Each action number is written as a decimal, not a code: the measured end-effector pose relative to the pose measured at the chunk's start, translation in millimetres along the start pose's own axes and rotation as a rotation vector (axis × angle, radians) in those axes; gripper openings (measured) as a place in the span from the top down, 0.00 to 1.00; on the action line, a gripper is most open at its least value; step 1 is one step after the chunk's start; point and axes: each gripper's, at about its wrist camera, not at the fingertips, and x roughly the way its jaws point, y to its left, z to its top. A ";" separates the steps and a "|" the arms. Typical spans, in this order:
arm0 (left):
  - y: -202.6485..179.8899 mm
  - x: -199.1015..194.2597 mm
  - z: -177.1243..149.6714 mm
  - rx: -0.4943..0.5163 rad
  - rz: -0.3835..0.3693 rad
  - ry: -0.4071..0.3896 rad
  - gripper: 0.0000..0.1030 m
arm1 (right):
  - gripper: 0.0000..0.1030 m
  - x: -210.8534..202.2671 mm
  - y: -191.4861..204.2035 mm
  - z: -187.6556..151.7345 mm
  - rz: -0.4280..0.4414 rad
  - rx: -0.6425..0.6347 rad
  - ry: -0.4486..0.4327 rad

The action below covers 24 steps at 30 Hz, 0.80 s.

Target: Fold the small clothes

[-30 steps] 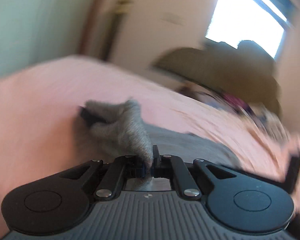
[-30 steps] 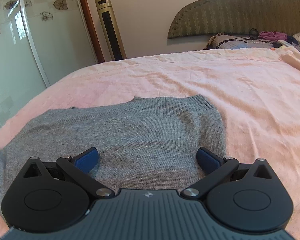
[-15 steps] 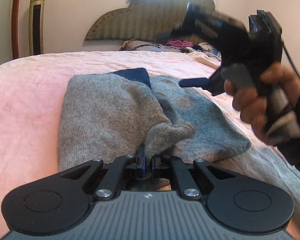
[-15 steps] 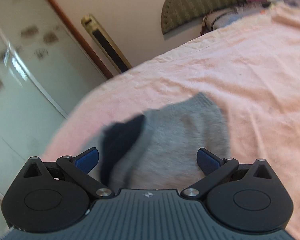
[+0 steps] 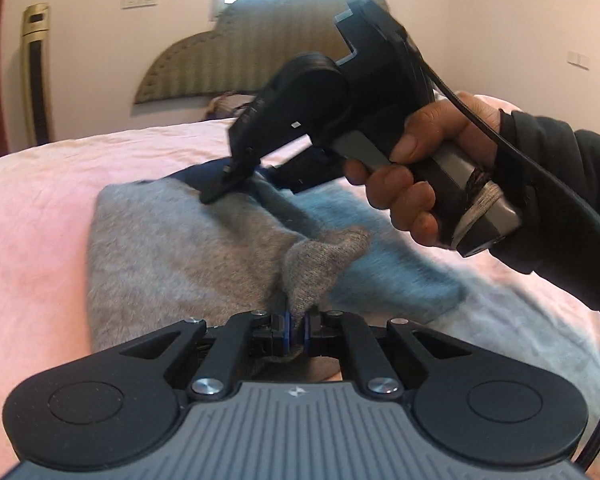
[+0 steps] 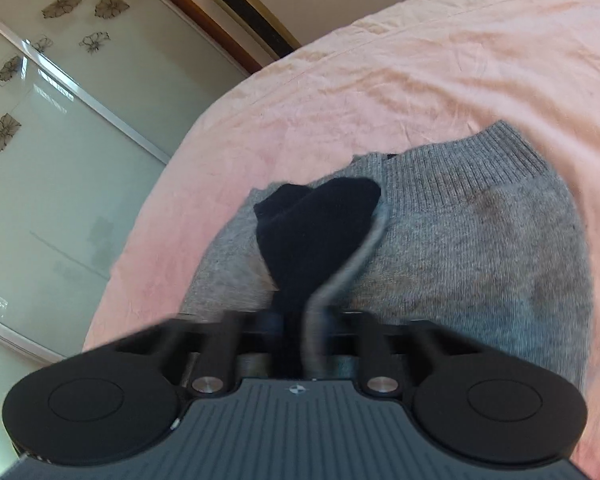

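Soft window daylight, motion blur, fisheye

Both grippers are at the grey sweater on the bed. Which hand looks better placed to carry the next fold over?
Probably the right. The right gripper is closing on the dark collar edge of the grey sweater. The left gripper pinches a near corner, likelier an anchor.
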 end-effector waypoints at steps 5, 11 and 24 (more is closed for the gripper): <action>-27.7 14.1 21.2 0.002 -0.119 -0.001 0.95 | 0.84 -53.9 6.0 13.1 -0.060 -0.139 -0.072; -30.2 37.8 9.3 -0.012 -0.188 0.101 0.94 | 0.79 -61.8 -66.9 1.5 -0.147 0.030 -0.028; 93.8 1.9 36.8 -0.230 -0.053 -0.051 0.15 | 0.30 -70.9 -54.2 20.0 -0.152 0.021 -0.201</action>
